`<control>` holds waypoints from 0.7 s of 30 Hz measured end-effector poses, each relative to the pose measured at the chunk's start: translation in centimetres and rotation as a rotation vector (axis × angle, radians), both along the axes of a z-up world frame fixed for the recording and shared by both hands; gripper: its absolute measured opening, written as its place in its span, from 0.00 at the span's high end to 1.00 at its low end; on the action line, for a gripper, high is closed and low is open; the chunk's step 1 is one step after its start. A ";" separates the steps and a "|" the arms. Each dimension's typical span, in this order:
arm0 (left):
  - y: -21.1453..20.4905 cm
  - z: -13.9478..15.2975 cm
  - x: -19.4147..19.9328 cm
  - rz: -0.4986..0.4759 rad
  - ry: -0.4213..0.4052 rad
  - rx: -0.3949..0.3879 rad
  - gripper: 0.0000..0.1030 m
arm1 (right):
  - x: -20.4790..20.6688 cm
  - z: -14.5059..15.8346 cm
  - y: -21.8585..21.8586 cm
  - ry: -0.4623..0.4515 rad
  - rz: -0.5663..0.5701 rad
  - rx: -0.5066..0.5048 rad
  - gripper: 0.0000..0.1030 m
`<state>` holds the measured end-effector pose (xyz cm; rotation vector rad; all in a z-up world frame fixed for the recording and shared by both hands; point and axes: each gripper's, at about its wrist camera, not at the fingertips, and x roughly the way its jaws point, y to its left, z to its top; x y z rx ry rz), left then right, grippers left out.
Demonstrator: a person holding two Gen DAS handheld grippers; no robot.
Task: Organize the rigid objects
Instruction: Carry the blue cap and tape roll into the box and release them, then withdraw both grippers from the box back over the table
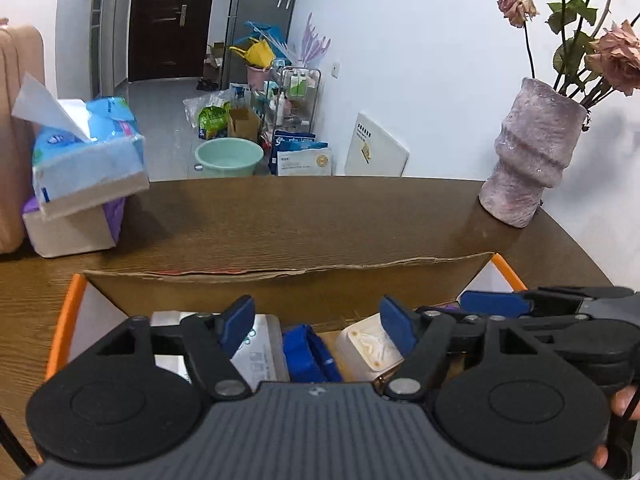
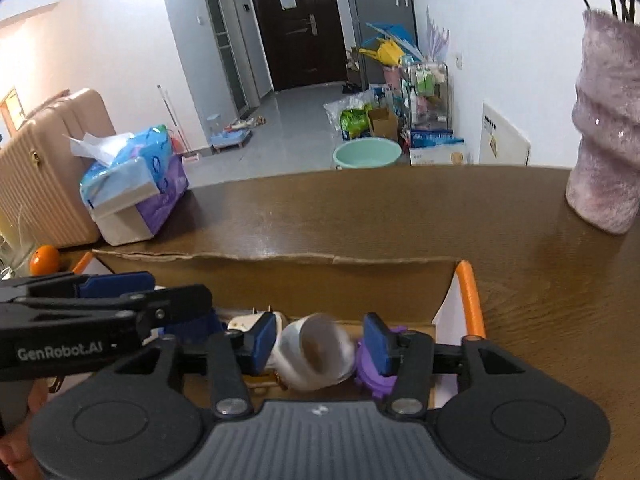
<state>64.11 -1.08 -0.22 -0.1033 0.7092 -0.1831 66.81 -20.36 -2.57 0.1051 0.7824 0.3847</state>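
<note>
An open cardboard box [image 1: 280,286] with orange-edged flaps sits on the wooden table. My left gripper [image 1: 316,326] hangs open over it, its blue pads wide apart. Below it lie a white packet [image 1: 262,346], a blue object [image 1: 308,354] and a cream plug adapter [image 1: 368,350], none of them touched. My right gripper [image 2: 320,344] is over the box's [image 2: 280,280] right end. A blurred white tape roll [image 2: 316,354] sits between its pads without being pressed. A purple ridged piece [image 2: 374,378] lies beside the roll. Each gripper shows in the other's view: the right gripper [image 1: 492,304], the left gripper [image 2: 116,284].
Stacked tissue packs [image 1: 84,168] stand at the table's [image 1: 300,220] far left. A pink ribbed vase [image 1: 528,160] with dried roses stands far right. An orange [image 2: 44,258] and a pink suitcase [image 2: 48,168] are at the left. Floor clutter lies beyond the far edge.
</note>
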 end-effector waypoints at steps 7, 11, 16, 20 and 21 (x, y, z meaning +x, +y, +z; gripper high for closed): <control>1.0 3.9 -2.6 0.027 -0.041 0.033 0.24 | -2.6 3.5 -0.5 -0.055 0.019 -0.043 0.49; 2.2 6.8 -6.1 0.009 -0.079 0.056 0.19 | -5.2 7.0 -1.6 -0.098 0.009 -0.070 0.48; 3.9 10.0 -11.4 0.017 -0.126 0.093 0.13 | -10.0 11.0 -3.5 -0.150 0.006 -0.098 0.43; 5.4 11.6 -15.6 0.063 -0.154 0.072 0.10 | -13.4 12.3 -3.9 -0.169 0.002 -0.118 0.41; 5.6 11.8 -16.7 0.075 -0.159 0.072 0.07 | -14.4 12.6 -4.1 -0.171 0.005 -0.122 0.41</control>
